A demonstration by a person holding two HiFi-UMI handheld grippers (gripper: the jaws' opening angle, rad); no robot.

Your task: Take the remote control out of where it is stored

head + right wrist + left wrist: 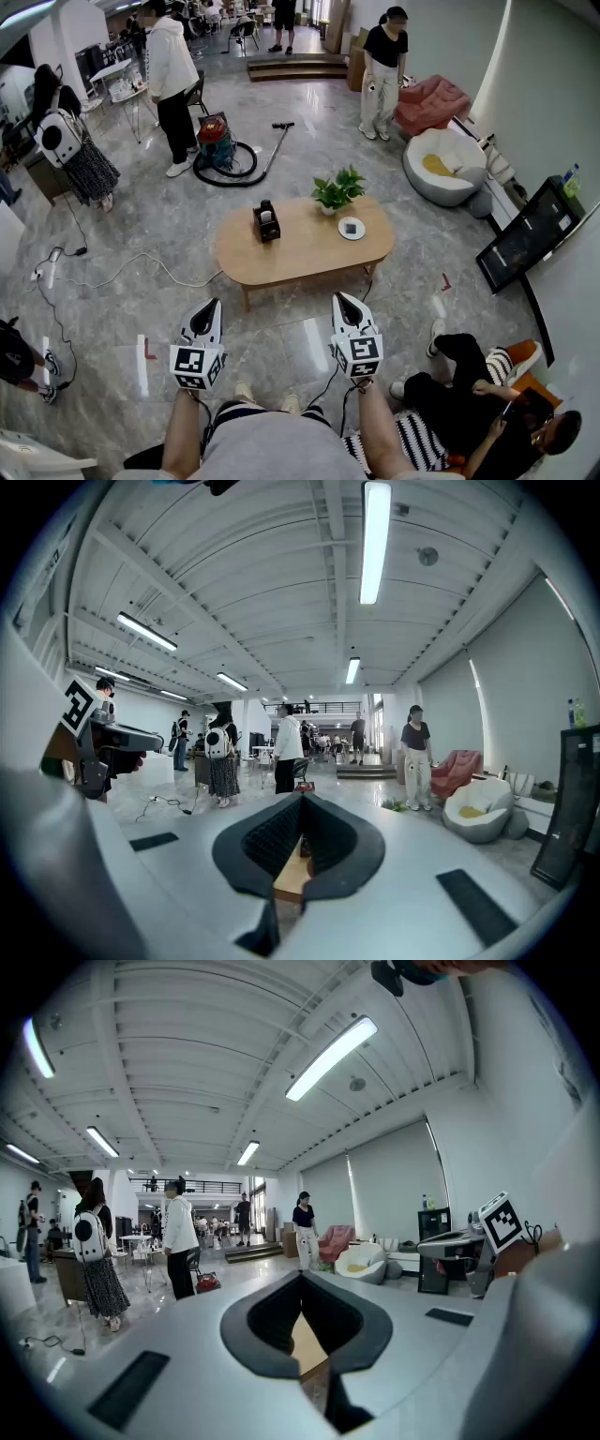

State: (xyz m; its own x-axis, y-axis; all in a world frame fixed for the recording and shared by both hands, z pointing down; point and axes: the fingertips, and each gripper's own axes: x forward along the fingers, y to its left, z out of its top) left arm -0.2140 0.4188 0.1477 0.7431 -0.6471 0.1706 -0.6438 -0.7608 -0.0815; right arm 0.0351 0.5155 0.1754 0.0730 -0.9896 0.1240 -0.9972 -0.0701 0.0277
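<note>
Right up close: left gripper (211, 309) and right gripper (342, 302), side by side, both clenched shut on nothing, tips aimed at the table. Just right of the right gripper, a seated person (469, 389) down low, one shoe poking out toward it, so kinda tight on that side.

Ahead of the tips, a strip of bare grey floor (281, 328) running up to the near edge of the oval wooden table (309, 258); plenty of room there. More open floor off to the left, crossed only by a thin cable (122, 272) snaking toward the table's left end.

On the table: remote control (269, 217) standing upright in a black holder (266, 232), left part of the top, close to the far edge, well apart from both grippers. Further right, a round white dish (352, 228), then a small potted plant (337, 190) right at the far edge.

Past that edge, a red vacuum cleaner (217, 145) with hose and wand sprawled over the floor. Along the right wall, a dark TV (527, 234) and a white beanbag (443, 165). Way back, people standing around near some steps (295, 67).
</note>
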